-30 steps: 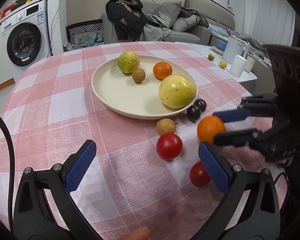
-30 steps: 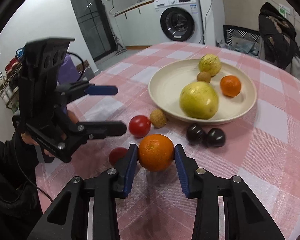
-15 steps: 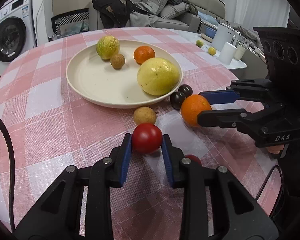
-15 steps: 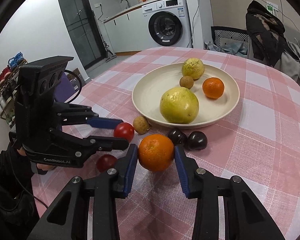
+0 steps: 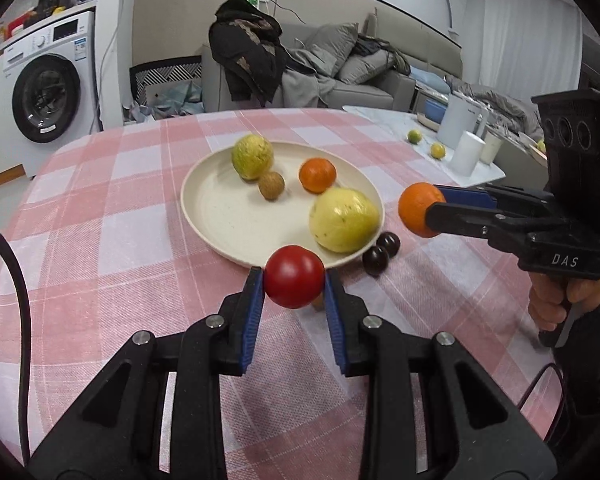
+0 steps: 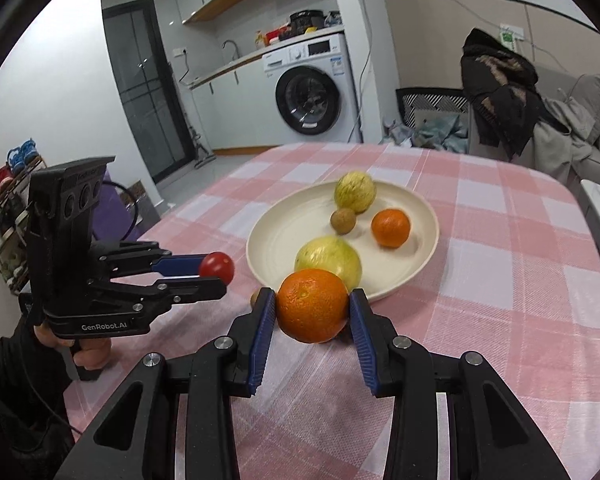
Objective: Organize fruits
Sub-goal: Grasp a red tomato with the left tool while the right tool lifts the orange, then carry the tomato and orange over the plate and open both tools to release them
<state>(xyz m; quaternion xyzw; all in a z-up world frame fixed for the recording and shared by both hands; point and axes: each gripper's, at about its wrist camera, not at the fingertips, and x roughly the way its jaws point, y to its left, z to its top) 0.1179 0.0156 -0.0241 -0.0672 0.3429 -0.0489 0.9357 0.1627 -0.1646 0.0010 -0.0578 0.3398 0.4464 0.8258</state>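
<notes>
While both grippers are loaded at once, the thing that matters is how each fruit sits relative to the plate [image 5: 204, 216] — and it's straight ahead for both. The tomato [image 5: 294, 276] is clamped between the blue pads of the left gripper [image 5: 294, 285] and is held up off the cloth, right at the plate's near rim; in the left wrist view it overlaps that rim, so only a short push forward seems needed. The orange [image 6: 312, 305] is squeezed in the right gripper [image 6: 313, 312], also lifted, with the plate's edge just beyond it and the big yellow fruit [image 6: 329, 261] directly behind. That's the catch: the open patch of plate is on the left half, nearer the left gripper, while the right one's straight path is blocked by that yellow fruit. So the tomato can probably be dropped first with less fuss — the orange would likely have to be carried over or around. Already on the plate are a green-yellow fruit [image 5: 252, 156], a small brown one [image 5: 271, 186] and a second orange [image 5: 317, 175]. Two dark fruits [image 5: 381, 253] are left on the cloth just beside the rim, and another small brown one [image 6: 255, 298] can barely be seen behind the fingers in both views.
</notes>
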